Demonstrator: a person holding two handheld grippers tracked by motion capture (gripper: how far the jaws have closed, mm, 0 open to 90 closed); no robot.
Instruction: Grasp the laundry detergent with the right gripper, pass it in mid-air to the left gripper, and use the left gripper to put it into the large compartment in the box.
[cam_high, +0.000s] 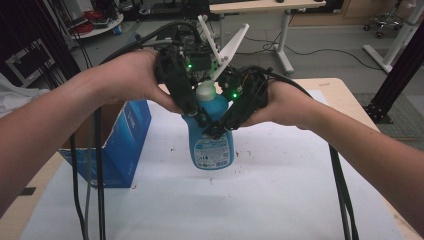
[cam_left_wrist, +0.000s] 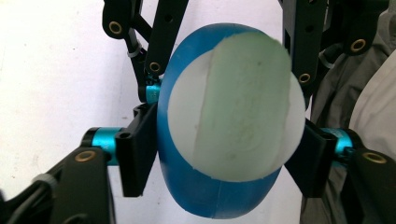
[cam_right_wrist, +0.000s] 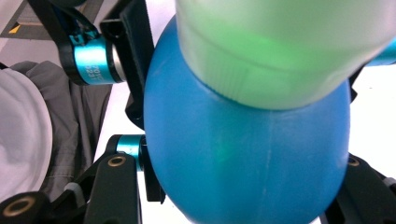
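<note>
Right now the blue bottle (cam_high: 212, 140) stands upright at the table's centre, long axis vertical, its pale green cap (cam_high: 206, 92) pointing up between my two grippers. My left gripper (cam_high: 192, 109) flanks its shoulder from 9 o'clock with both pads on the blue sides, while my right gripper (cam_high: 220, 125) clamps it from 3 o'clock. At 8 o'clock stands a blue cardboard box (cam_high: 120, 145), its inside hidden from me.

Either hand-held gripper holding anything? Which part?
Both hold the blue bottle upright over the table: the right hand-held gripper clamps its upper body, the left hand-held gripper its shoulder below the pale cap.
</note>
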